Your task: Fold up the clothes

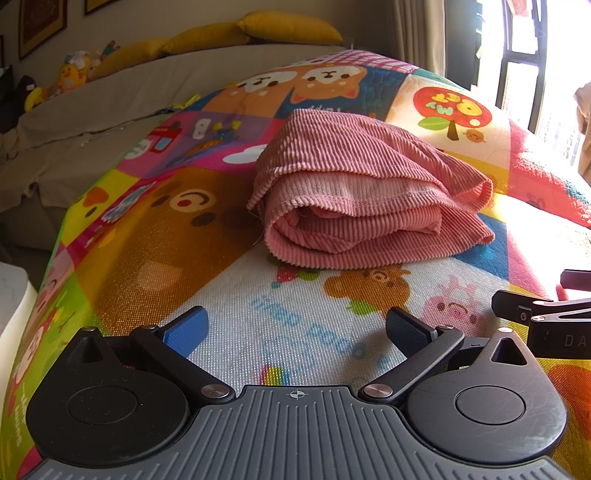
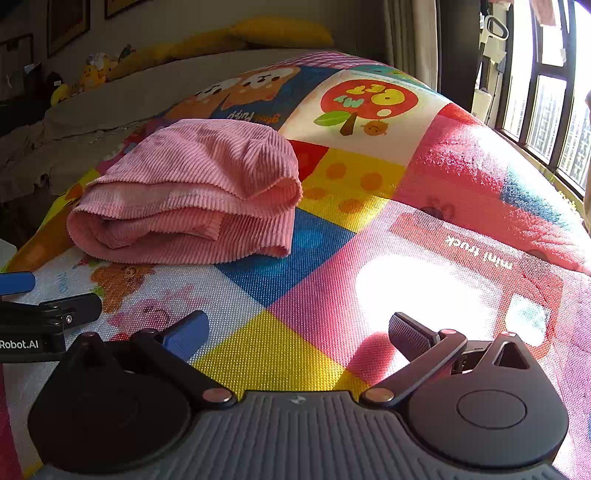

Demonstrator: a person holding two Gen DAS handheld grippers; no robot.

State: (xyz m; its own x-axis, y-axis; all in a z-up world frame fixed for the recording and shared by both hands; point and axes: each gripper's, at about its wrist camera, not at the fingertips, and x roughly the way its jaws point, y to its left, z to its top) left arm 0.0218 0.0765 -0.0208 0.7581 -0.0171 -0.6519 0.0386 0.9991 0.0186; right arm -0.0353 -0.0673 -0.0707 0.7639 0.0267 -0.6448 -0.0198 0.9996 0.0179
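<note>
A pink ribbed garment point(image 1: 365, 192) lies folded into a thick bundle on the colourful cartoon mat point(image 1: 155, 251). In the right wrist view it point(image 2: 192, 195) sits ahead and to the left. My left gripper point(image 1: 295, 328) is open and empty, low over the mat, a short way in front of the bundle. My right gripper point(image 2: 299, 332) is open and empty, to the right of the left one and apart from the garment. Part of the right gripper shows at the left view's right edge point(image 1: 546, 314); part of the left gripper shows at the right view's left edge point(image 2: 44, 314).
The mat point(image 2: 369, 221) covers a bed with a beige sheet point(image 1: 110, 99). Yellow pillows point(image 1: 288, 26) and plush toys point(image 1: 70, 74) line the far wall. A window point(image 2: 546, 99) with curtains is on the right. The mat's left edge drops off point(image 1: 48, 273).
</note>
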